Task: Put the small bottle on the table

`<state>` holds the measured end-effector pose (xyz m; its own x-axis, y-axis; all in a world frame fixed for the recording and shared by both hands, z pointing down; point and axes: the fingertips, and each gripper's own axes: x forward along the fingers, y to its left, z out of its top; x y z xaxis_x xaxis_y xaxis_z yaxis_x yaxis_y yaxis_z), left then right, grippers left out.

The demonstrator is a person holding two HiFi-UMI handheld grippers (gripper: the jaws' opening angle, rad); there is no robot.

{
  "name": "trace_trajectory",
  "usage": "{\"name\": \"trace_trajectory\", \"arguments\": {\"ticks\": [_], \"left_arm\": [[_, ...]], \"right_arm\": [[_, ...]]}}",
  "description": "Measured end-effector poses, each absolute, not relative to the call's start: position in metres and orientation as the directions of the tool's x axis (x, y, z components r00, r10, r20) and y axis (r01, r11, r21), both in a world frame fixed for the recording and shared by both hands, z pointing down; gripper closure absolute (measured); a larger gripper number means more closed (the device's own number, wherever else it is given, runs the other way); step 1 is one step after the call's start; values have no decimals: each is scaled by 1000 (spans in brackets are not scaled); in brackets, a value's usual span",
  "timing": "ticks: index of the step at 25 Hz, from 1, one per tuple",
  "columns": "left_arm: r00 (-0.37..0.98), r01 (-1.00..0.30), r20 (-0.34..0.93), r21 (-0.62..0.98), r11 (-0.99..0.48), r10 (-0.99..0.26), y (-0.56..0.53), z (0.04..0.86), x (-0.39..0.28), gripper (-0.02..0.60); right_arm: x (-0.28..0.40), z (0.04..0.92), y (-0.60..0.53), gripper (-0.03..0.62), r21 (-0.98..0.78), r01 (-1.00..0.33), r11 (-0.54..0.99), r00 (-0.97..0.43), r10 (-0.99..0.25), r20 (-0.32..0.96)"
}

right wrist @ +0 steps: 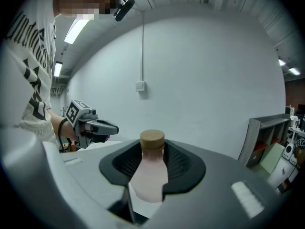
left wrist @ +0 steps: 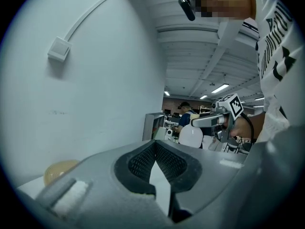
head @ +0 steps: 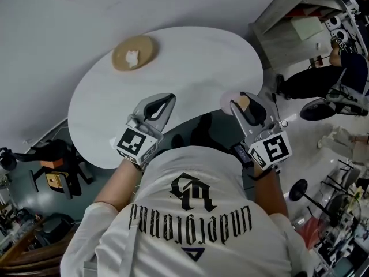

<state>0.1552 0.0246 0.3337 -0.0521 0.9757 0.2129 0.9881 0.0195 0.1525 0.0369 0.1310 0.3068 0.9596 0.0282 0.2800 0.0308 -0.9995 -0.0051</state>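
Note:
The small bottle [right wrist: 149, 178] has a pale pink body and a tan cap, and it stands upright between the jaws of my right gripper [right wrist: 152, 149], which is shut on it. In the head view the right gripper [head: 241, 101] holds the bottle [head: 229, 101] over the near right edge of the white round table [head: 190, 62]. My left gripper [head: 170, 98] hovers over the table's near edge; its tips meet with nothing between them [left wrist: 155, 147]. From the left gripper view, the bottle [left wrist: 190, 136] shows in the other gripper.
A tan disc [head: 134, 53] with a small white lump on it lies at the table's far left. A grey shelf unit [head: 288, 22] and a seated person [head: 323, 79] are at the back right. A stool [head: 55, 166] stands low at the left; stands and gear crowd the right.

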Motion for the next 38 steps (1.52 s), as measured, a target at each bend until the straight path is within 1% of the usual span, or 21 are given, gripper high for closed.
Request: {"name": "trace_trajectory", "arguments": {"ticks": [8,16,24,38], "left_arm": [[-44,983,270,182,-6,962,80,367,174,575],[-62,974,334,225,-16,941,131,411,181,575],[-81,971,374,238,-11,924,173,442,186,575],[-114,966,431,259,-1,895,232,494,178,575]], "right_arm": [[61,352,192,456,-41,7,-999,937,-7,349],[80,409,244,456,-66,-14,-998,892,-42,451],[97,457,276,456,-33,-75,-997,863,-81,498],[105,554,329,454,-101,-94,-990,795,-136,592]]}}
